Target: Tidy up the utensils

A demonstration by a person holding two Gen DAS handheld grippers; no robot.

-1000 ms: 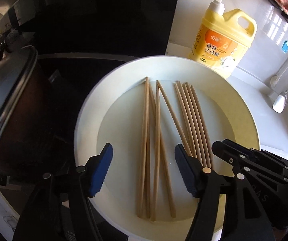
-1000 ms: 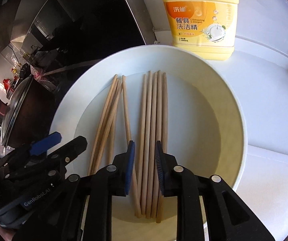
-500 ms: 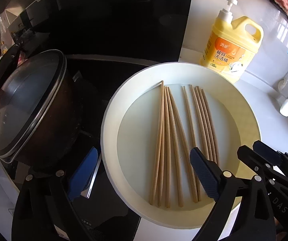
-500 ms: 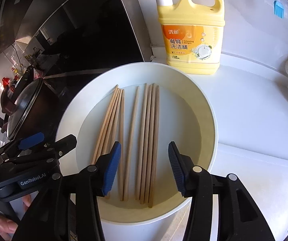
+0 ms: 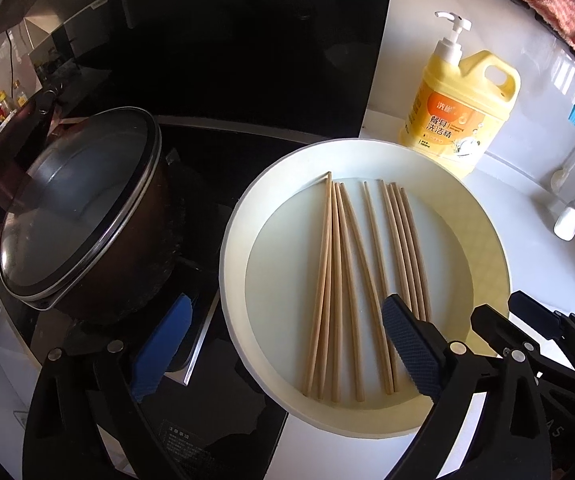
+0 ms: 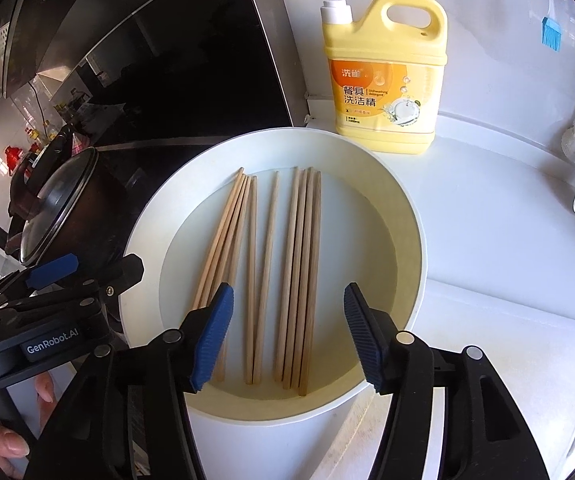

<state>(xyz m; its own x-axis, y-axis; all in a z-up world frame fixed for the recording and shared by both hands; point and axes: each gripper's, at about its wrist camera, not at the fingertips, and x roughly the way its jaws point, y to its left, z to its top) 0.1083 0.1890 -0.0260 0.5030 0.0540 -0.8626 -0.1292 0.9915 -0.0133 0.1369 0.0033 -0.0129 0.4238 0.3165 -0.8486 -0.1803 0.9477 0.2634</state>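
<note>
On a white kitchen counter (image 6: 487, 240) beside a dark stovetop, wooden chopsticks (image 6: 287, 272) lie lengthwise in a white bowl (image 6: 407, 216), running straight ahead of both tools. The right hand-held gripper (image 6: 287, 336), empty and opening, hovers nearest them; the left hand-held gripper (image 5: 275, 344) is spread wide.

**Wooden chopsticks lying in a round white dish**

Nine slim, light-brown wooden chopsticks (image 6: 271, 276) lie flat w/ nothing gripping them, inside a round, shallow white dish (image 6: 403, 208) on a white counter. All point roughly the same way, front to back. Seen from the right wrist cam: approx. four fan out at the left, tips bunched at the far end; two sit in the middle, near ends touching; three lie tight together at the right. Left wrist cam shows the same chopsticks (image 5: 339, 280) in the dish (image 5: 487, 240).
</note>
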